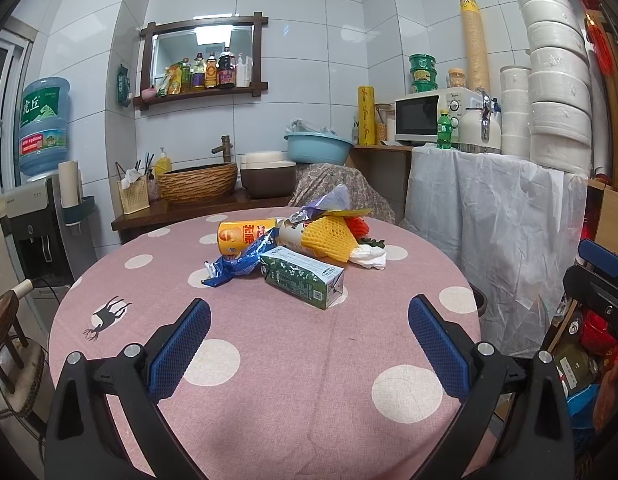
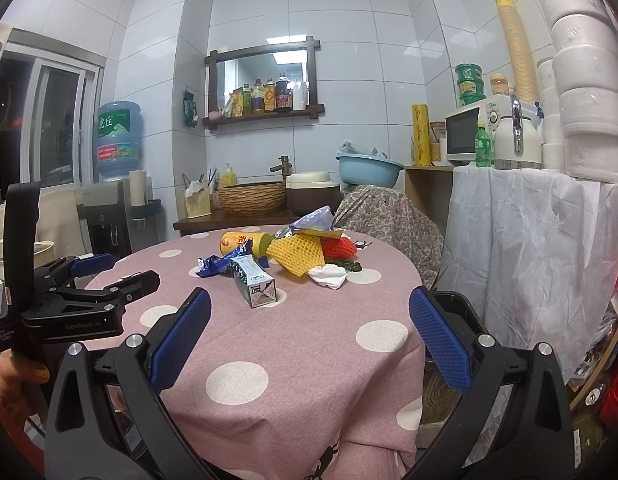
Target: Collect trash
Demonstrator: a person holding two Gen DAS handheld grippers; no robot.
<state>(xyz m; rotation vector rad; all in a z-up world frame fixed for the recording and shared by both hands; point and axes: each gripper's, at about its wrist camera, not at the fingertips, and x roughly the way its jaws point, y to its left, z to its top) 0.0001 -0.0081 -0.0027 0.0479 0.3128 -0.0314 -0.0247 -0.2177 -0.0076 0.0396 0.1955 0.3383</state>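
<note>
A heap of trash lies on the round pink dotted table [image 1: 269, 380] [image 2: 309, 340]. A green and white drink carton [image 1: 303, 278] [image 2: 255, 284] lies nearest. Behind it are a blue wrapper [image 1: 239, 262] [image 2: 219, 264], a yellow chip can [image 1: 245, 236] [image 2: 245, 242], yellow foam net [image 1: 329, 238] [image 2: 297, 254], red foam net [image 2: 339, 248], crumpled white tissue [image 1: 369, 258] [image 2: 329, 275] and a purple bag [image 1: 329, 200] [image 2: 315, 216]. My left gripper [image 1: 309, 312] hangs open short of the carton, empty. My right gripper [image 2: 309, 304] is open and empty, over the table's near right edge.
The left gripper's body [image 2: 73, 300] shows at the left of the right wrist view, a hand under it. A dark bin [image 2: 453, 308] stands right of the table. A cloth-draped counter [image 1: 489, 208] holds a microwave [image 1: 425, 118]. A sink shelf [image 1: 197, 184] and water dispenser [image 1: 41, 208] stand behind.
</note>
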